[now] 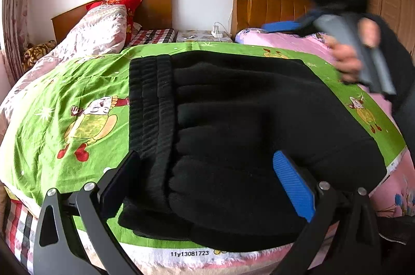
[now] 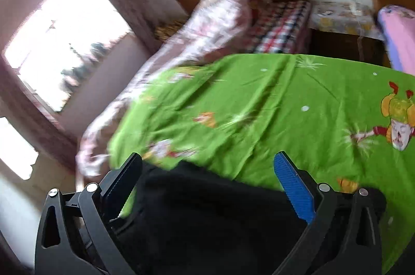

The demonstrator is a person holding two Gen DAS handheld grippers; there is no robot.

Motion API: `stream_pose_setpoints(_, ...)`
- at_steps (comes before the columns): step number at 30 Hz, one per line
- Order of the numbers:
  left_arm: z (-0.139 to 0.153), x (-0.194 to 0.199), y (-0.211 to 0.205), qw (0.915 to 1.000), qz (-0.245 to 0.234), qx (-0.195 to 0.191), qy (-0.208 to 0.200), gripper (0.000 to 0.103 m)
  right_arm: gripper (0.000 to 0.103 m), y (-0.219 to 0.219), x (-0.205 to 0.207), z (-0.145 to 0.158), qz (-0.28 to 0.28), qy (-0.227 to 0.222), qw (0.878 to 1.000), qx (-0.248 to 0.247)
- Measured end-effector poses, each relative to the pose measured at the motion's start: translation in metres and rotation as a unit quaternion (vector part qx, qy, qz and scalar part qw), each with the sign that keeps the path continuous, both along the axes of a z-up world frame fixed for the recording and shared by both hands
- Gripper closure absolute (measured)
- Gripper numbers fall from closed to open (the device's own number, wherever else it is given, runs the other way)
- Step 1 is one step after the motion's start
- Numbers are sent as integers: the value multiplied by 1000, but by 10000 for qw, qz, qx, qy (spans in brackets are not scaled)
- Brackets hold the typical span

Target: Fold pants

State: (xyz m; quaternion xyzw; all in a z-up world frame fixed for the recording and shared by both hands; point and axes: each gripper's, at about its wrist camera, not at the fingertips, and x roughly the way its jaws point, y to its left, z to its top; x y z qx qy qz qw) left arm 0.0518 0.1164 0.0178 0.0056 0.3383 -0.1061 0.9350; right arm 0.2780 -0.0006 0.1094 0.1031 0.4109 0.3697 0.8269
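Two open grippers over your folded black pants (image 1: pixel 233 135).
Your left gripper (image 1: pixel 207 184) gapes at the near edge on the green sheet (image 1: pixel 77 98); your right gripper (image 2: pixel 207 187) hovers empty, jaws apart.

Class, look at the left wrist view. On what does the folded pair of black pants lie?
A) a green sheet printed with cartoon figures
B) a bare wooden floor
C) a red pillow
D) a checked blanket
A: the black pants lie folded on the green sheet, whose cartoon figures show on both sides of them; the red pillow sits far back by the headboard.
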Motion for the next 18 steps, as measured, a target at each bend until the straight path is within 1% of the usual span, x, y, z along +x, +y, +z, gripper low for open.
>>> stream_pose_setpoints(1,0,0,0,10000,19,-4,-13,1,4,-12,-12,0,-13,-18,10000,56)
stream_pose_setpoints(2,0,0,-1,10000,35,-5,-22,1,4,-25,-24,-6,44,105,9998,173)
stream_pose_setpoints(3,0,0,-1,10000,50,0,-35,1,4,-33,-25,-14,139,257,9993,239)
stream_pose_setpoints(4,-1,0,-2,10000,58,3,-40,1,4,-39,-36,-22,206,390,9988,226)
stream_pose_setpoints(6,0,0,-2,10000,70,17,-25,1,4,-48,-43,-49,77,599,9980,-188)
stream_pose_setpoints(7,0,1,-3,10000,71,22,-12,1,4,-53,-42,-61,-119,654,9967,-469)
stream_pose_setpoints(8,0,2,-3,10000,75,37,8,1,5,-60,-45,-67,-364,597,9954,-661)
stream_pose_setpoints(9,1,2,-4,9999,80,61,19,1,6,-63,-44,-70,-519,487,9950,-695)
stream_pose_setpoints(12,1,4,-7,9998,120,137,59,1,5,-75,-63,-55,-1180,37,9918,-487)
stream_pose_setpoints(13,1,4,-7,9998,115,134,63,1,5,-77,-76,-49,-1363,-229,9894,-456)
stream_pose_setpoints(14,1,4,-7,9998,115,129,57,1,5,-77,-89,-42,-1432,-495,9876,-407)
stream_pose_setpoints(15,1,3,-6,9998,119,126,49,1,5,-74,-106,-37,-1373,-689,9875,-363)
stream_pose_setpoints(16,1,3,-7,9998,125,127,43,1,5,-69,-123,-33,-1243,-829,9881,-360)
stream_pose_setpoints(18,1,3,-7,9998,134,126,31,1,5,-63,-152,-31,-1026,-958,9893,-406)
